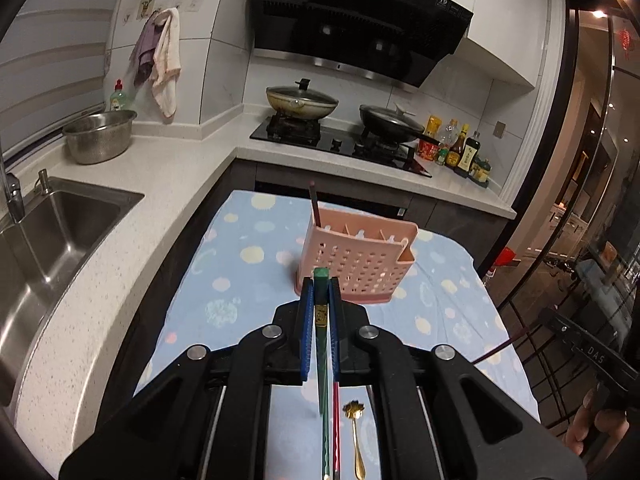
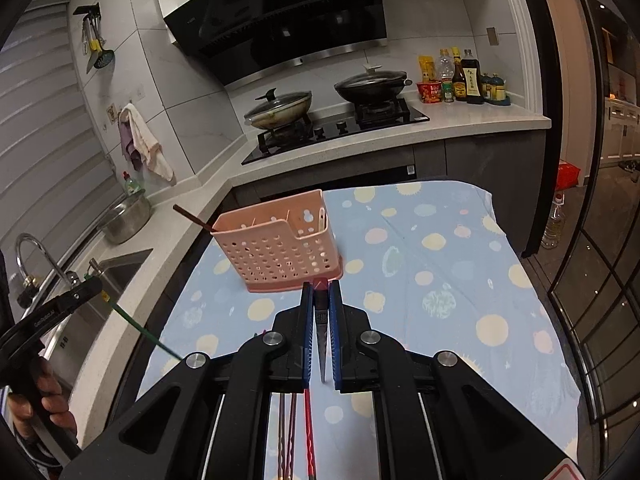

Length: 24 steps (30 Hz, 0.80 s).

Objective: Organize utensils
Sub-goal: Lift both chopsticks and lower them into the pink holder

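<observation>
Ahead of both claws and below them: a table (image 1: pixel 224 264) under a blue spotted cloth. Beyond its far edge, a counter (image 1: pixel 172 168) with a hob (image 2: pixel 340 128) and two lidded pans; off to the left claw's left, a sink (image 1: pixel 60 232) and a steel bowl (image 1: pixel 100 136).

On the cloth, just past the fingertips in both views, a pink perforated caddy (image 1: pixel 356 264) – upright, one dark chopstick (image 1: pixel 313 204) leaning out of its left end, something pale tucked in the right end (too small to name).

Left claw (image 1: pixel 321 292): clenched on a green chopstick (image 1: pixel 321 344), squeezed between the blue pads, butt end poking just past the tips toward the caddy, shaft running back under the body. Seen from the right wrist too, off to that claw's left, held by a hand (image 2: pixel 40 400) with the green stick slanting down out of it.

Right claw (image 2: pixel 321 300): clenched on a red chopstick (image 2: pixel 321 336) – red butt at the tips, tapered point hanging back between the pads.

Lying on the cloth behind the fingers and under the claw bodies: a red chopstick (image 2: pixel 310 436) and a dark pair (image 2: pixel 287 436) beneath the right one, a gold spoon (image 1: pixel 357 440) with a flower-shaped bowl beneath the left.
</observation>
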{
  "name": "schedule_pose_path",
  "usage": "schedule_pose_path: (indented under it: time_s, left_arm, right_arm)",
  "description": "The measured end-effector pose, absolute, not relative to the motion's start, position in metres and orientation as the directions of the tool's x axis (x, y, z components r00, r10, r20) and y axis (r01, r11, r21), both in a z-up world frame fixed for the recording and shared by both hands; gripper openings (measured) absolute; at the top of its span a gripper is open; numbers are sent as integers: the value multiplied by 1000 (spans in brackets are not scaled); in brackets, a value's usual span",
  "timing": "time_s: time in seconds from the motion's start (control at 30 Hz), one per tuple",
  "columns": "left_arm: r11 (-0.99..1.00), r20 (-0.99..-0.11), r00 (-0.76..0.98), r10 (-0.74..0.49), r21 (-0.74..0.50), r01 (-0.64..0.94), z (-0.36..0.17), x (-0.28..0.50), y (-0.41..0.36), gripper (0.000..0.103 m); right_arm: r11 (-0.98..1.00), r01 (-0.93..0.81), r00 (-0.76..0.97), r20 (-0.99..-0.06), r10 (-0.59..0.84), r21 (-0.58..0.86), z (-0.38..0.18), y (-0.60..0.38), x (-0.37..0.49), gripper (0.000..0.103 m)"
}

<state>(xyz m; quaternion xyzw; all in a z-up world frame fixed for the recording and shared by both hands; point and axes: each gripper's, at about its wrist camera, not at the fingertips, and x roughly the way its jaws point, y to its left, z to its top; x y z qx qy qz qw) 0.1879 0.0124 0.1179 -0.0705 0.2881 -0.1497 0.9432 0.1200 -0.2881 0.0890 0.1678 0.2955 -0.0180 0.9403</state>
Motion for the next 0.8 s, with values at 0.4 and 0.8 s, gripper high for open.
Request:
schedule_pose_path:
  time_s: [0.4, 0.8]
  left_arm:
    - [913, -376, 837, -397, -251, 320, 185, 230, -15, 7]
    - [908, -273, 872, -406, -232, 350, 230, 296, -54, 7]
  right_arm:
    - [922, 77, 886, -450, 111, 380, 134, -297, 171, 7]
    - [897, 34, 940, -318, 121, 442, 181, -309, 246, 7]
